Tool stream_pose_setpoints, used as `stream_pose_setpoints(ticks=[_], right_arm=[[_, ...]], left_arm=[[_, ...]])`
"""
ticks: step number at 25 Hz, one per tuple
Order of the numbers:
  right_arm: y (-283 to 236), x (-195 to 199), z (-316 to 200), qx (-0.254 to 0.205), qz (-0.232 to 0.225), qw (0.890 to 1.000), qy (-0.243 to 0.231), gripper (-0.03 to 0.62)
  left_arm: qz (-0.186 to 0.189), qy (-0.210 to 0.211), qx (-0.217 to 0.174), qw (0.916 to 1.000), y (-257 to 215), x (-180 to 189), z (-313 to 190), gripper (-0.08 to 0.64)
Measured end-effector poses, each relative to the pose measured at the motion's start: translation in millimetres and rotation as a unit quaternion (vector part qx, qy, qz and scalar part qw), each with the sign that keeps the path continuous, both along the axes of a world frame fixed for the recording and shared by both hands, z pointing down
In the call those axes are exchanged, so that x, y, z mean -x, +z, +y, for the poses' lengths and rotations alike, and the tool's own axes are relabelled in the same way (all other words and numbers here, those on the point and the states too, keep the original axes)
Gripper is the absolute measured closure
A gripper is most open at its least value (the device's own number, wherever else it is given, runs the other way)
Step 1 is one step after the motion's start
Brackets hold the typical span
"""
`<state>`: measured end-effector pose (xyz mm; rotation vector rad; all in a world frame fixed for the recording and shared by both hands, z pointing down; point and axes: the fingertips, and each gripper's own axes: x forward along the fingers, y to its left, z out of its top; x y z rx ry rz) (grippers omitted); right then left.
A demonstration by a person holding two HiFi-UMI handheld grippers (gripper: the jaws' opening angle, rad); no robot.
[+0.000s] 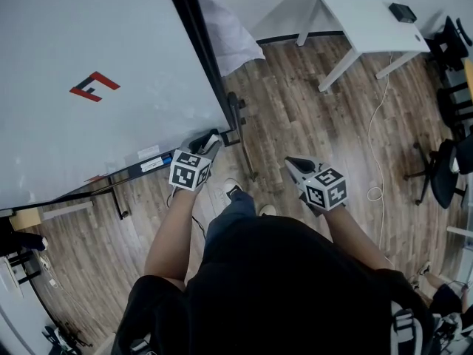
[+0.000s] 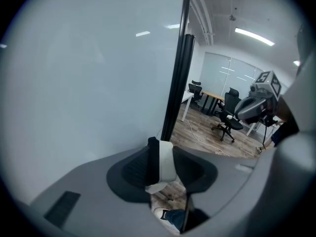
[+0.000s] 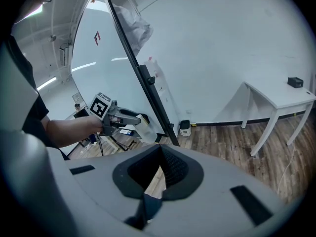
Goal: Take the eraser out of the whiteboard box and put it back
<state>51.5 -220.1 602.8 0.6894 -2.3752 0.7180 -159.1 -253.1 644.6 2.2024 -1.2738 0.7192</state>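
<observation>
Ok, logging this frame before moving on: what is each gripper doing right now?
Left gripper: closed on the eraser.
Right gripper: closed, nothing between its jaws.

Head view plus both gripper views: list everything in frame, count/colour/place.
whiteboard: 1, white with black frame, left of head view
logo mark: 1, red and black, on the whiteboard
tray: 1, black, along the whiteboard's bottom edge
eraser: 1, white with a black side, between the left tool's jaws
plastic sheet: 1, white, behind the whiteboard
table: 1, white, top right
small box: 1, black, on the table
office chairs: at least 2, black, right edge
cable: 1, white, on the floor near the table
floor: brown wood planks
left tool: grey, shut on the eraser, at the tray's end
right tool: grey, shut, empty, over the floor
</observation>
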Motion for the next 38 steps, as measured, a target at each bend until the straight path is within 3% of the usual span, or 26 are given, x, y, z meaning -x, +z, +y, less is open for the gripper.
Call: stream_pose_setpoints(ticks=[13, 38], right_arm=[[-20.1, -0.9, 21.9, -0.022, -0.009, 1.000, -0.011, 0.597], [-55.0, -5.2, 71.6, -0.057, -0.028, 0.997, -0.042, 0.597]], left_arm=[[0.005, -0.024, -0.056, 0.9981, -46.6, 1.7, 11.8, 0.410], [-0.007, -0.061, -0.112, 0.9918, -98.6, 9.8, 84.5, 0.410]])
